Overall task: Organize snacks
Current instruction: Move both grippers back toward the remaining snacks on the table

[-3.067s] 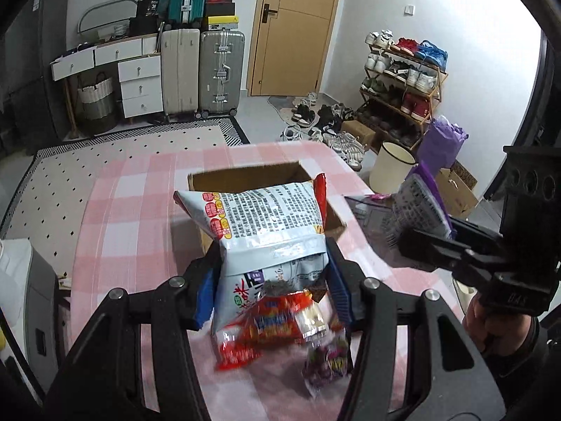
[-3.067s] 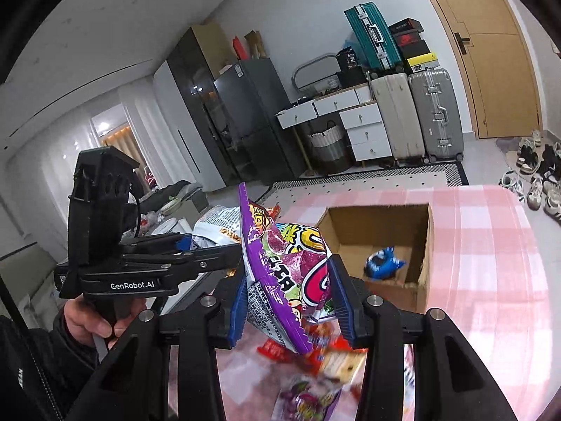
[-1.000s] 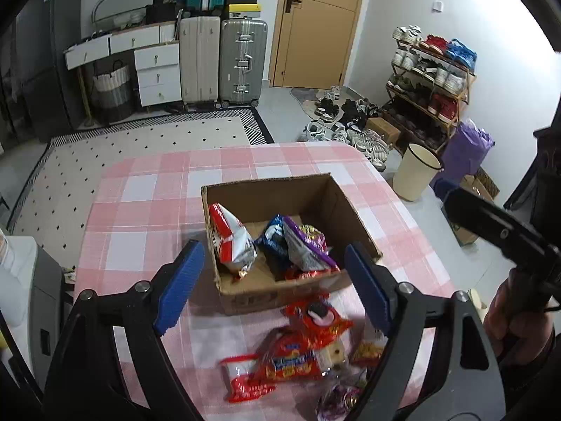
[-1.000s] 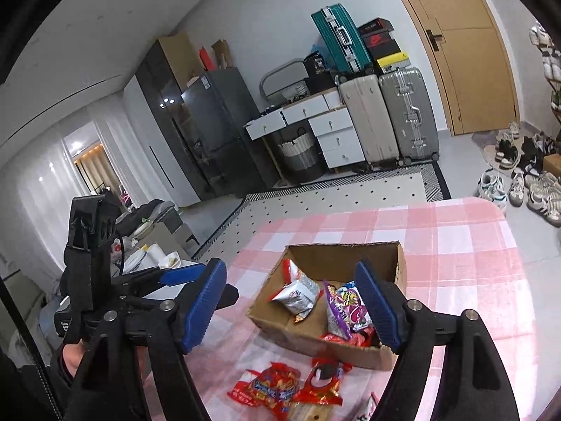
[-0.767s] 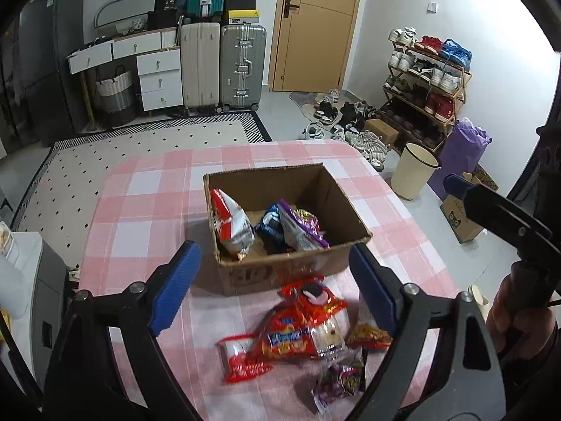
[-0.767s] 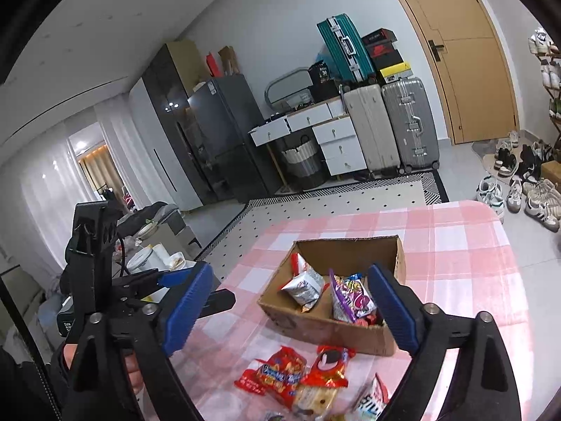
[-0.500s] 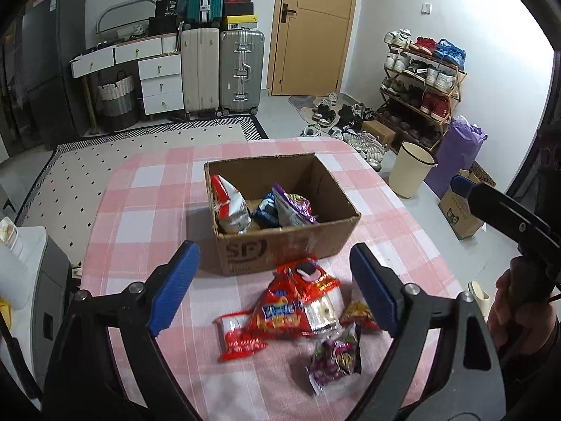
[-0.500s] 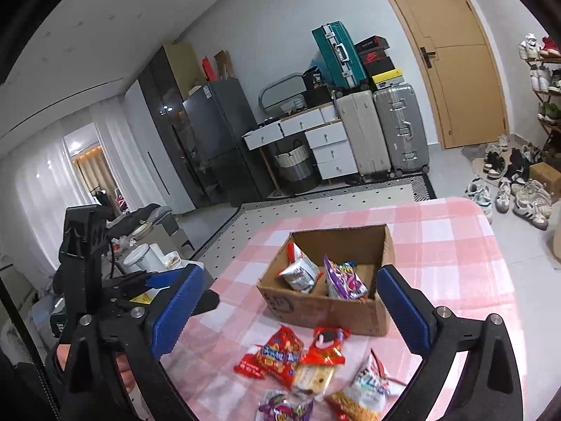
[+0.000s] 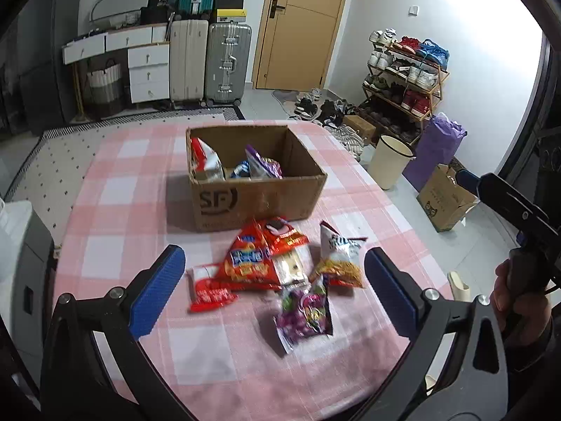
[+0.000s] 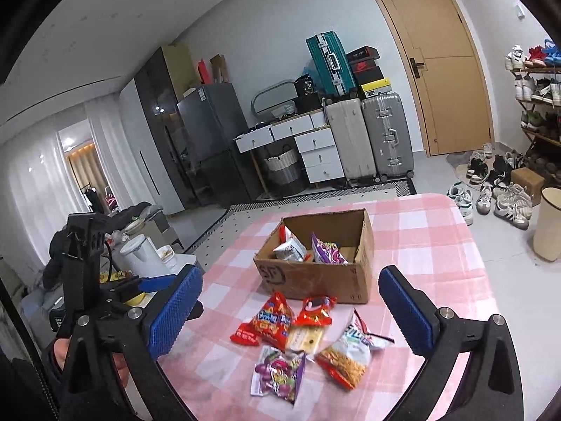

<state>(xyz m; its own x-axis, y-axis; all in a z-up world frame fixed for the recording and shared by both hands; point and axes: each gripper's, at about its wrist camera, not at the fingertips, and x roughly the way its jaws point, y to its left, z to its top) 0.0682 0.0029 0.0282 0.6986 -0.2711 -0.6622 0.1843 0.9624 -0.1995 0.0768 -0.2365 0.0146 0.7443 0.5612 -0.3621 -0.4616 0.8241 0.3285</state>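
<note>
With both pairs of jaws standing wide apart and nothing between them, we are between picks — the box already has some packets in it and a small heap is left outside. Our left gripper (image 9: pixel 273 277) and right gripper (image 10: pixel 291 315) have just been opening, and the frames show no packet in either.

We see the cardboard box (image 9: pixel 257 196) sitting near the middle of the pink checked surface (image 9: pixel 115 189), with a red-and-white bag (image 9: pixel 207 161), a blue packet (image 9: pixel 242 169) and a purple bag (image 9: pixel 263 165) inside it. Just in front of the box lies the loose heap: a red snack bag (image 9: pixel 245 261) overlapping a second red packet (image 9: pixel 284 233), a pale wafer pack (image 9: pixel 292 268) partly under them, a small red packet (image 9: pixel 210 293) at the left edge, a white-and-orange chip bag (image 9: pixel 340 256) to the right, and a purple candy bag (image 9: pixel 303 312) nearest us and a little apart.

We judge the step in hand to be the approach for the next pair of pickups. The next move calls for each gripper to single out one packet — the purple candy bag and the chip bag look easiest, since they lie at the heap's edge — and to come down low enough to pinch a flat, crinkly bag without dragging its neighbours.
</note>
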